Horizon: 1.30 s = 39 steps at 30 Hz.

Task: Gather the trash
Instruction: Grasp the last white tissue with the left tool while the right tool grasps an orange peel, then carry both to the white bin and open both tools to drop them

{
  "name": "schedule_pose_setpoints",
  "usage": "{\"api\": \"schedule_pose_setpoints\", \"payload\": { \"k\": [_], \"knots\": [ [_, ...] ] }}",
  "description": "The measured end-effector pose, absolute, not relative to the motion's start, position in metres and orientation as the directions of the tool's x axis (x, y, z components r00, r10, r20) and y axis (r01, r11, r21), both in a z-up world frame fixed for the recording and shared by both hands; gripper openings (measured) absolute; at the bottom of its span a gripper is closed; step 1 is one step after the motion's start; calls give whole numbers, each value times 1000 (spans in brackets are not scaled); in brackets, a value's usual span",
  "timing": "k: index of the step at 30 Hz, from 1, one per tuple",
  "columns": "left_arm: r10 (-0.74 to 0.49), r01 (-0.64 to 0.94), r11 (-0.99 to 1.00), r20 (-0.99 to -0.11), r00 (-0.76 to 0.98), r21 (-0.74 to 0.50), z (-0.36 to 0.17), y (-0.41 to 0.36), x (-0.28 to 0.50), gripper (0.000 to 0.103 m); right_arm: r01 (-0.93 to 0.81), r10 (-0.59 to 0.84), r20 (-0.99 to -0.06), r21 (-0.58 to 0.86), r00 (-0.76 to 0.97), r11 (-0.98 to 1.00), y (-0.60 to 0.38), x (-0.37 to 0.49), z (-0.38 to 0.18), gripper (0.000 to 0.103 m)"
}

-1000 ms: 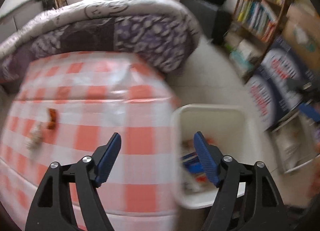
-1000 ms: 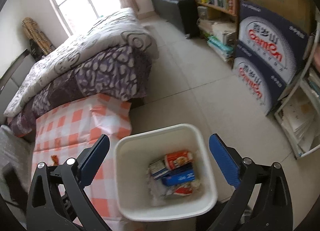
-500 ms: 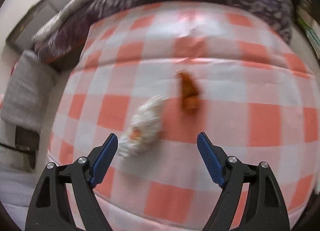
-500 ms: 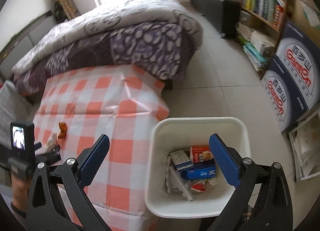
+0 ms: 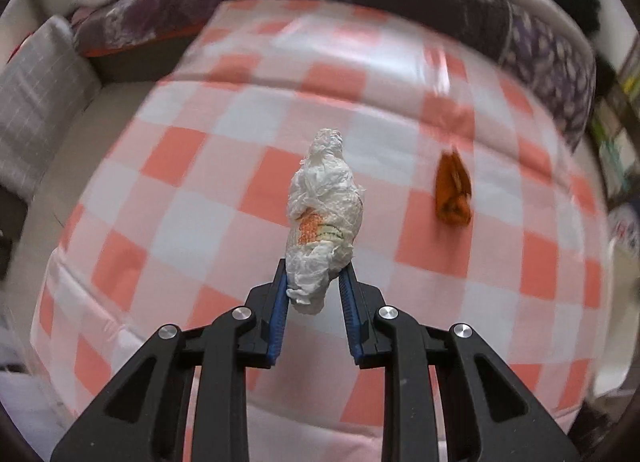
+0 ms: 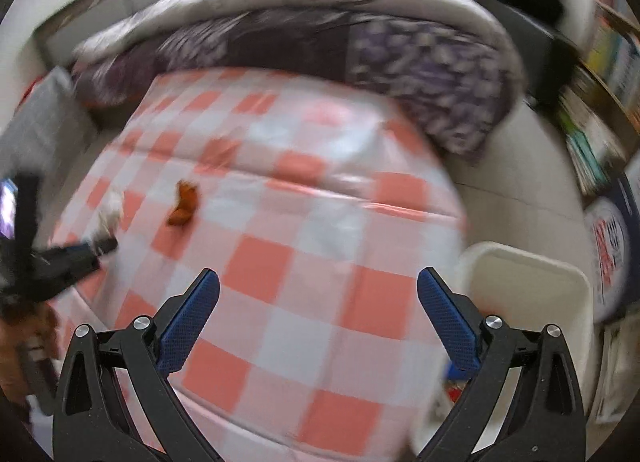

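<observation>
My left gripper [image 5: 314,288] is shut on the near end of a crumpled white tissue wad [image 5: 325,205] with an orange print, over the red-and-white checked tablecloth [image 5: 200,221]. An orange peel scrap [image 5: 453,191] lies on the cloth to its right. In the right wrist view the peel [image 6: 183,205] lies at the left, with the left gripper [image 6: 100,244] and the tissue [image 6: 111,209] beside it. My right gripper [image 6: 318,302] is open and empty above the cloth. The white trash bin [image 6: 524,290] stands on the floor past the table's right edge.
A bed with a purple and grey quilt [image 6: 320,29] lies behind the table. A grey cushion [image 5: 36,101] sits at the left. Bookshelves [image 6: 608,73] and a printed box [image 6: 612,246] stand at the right, across the tiled floor [image 6: 512,189].
My left gripper swung from the bin to the tissue, closed on it. My right gripper swung left from above the bin to over the table, still open.
</observation>
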<state>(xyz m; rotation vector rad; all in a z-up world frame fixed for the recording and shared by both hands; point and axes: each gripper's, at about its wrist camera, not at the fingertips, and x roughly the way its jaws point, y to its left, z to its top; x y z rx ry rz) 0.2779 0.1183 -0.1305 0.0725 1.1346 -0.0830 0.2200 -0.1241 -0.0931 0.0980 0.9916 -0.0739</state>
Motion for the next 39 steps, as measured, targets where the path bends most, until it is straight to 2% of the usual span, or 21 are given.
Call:
{"api": "schedule_pose_setpoints", "payload": {
  "k": [3, 6, 11, 13, 14, 15, 16, 23, 29, 34, 39],
  "knots": [
    [-81, 45, 997, -883, 462, -68, -110, 135, 278, 25, 46, 20, -835, 54, 549, 997, -86, 249, -105, 90],
    [-94, -11, 993, -864, 495, -115, -97, 149, 277, 25, 15, 56, -845, 76, 531, 997, -51, 280, -123, 81],
    [-63, -55, 993, -867, 494, -104, -98, 160, 279, 25, 0, 49, -860, 56, 508, 998, -19, 317, -153, 66],
    [-63, -76, 991, -873, 483, -113, -100, 167, 278, 25, 10, 47, -869, 60, 493, 998, -17, 324, -164, 48],
    [-62, -86, 989, -875, 480, -117, -100, 171, 279, 25, 15, 42, -868, 57, 495, 998, -16, 326, -167, 45],
    [-58, -95, 989, -876, 479, -118, -100, 175, 279, 25, 11, 38, -858, 51, 512, 999, -15, 325, -166, 26],
    [-52, -102, 988, -875, 481, -115, -100, 177, 279, 25, 2, 54, -859, 64, 509, 998, -14, 325, -165, 21],
    [-43, -134, 982, -857, 514, -130, -84, 181, 265, 25, -3, 165, -823, 195, 544, 981, -30, 292, -132, 20],
    [-64, -154, 972, -837, 543, -175, -53, 171, 240, 25, -23, 176, -804, 198, 568, 980, -41, 241, -92, 20],
    [-63, -101, 983, -797, 601, -154, -23, 145, 212, 25, -22, 177, -802, 201, 570, 979, -53, 198, -67, 20],
    [-100, -76, 979, -771, 629, -189, -7, 134, 188, 25, -28, 185, -792, 207, 582, 978, -76, 164, -57, 20]
  ]
}}
